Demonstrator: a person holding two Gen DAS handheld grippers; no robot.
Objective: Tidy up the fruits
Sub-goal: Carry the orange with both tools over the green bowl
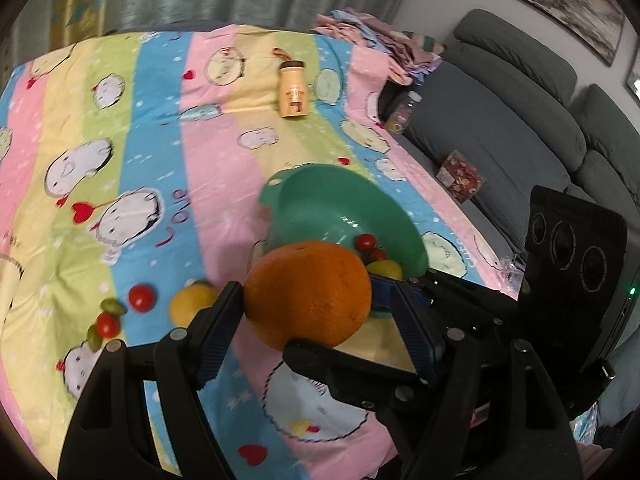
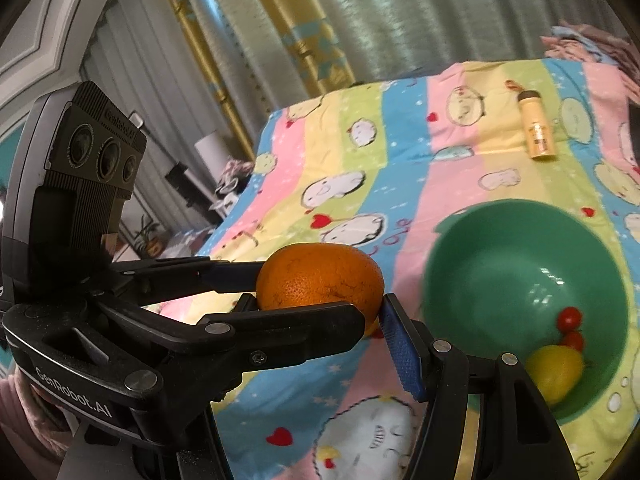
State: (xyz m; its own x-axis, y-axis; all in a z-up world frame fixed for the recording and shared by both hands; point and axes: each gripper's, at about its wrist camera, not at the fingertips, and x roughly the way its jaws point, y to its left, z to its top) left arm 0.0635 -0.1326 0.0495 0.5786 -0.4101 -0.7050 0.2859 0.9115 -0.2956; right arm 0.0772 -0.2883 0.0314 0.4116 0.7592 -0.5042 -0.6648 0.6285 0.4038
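Orange (image 1: 308, 296) is sitting gripped between both grippers, left (image 1: 316, 312) and right (image 2: 320, 312), hiding part of the bowl (image 1: 340, 200).

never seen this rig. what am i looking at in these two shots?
There is no robot arm. A person holds a two-finger clamp in each hand, and each clamp has a fisheye camera looking along its fingers. One picture is from the left gripper, the other from the right gripper. The black box with lenses is the other tool.

Both are closed on one orange, held above a striped cartoon sheet. Beside it, a green bowl holds a lemon and two cherry tomatoes. Loose on the sheet are another lemon, more tomatoes, small green fruits and a tan bottle.
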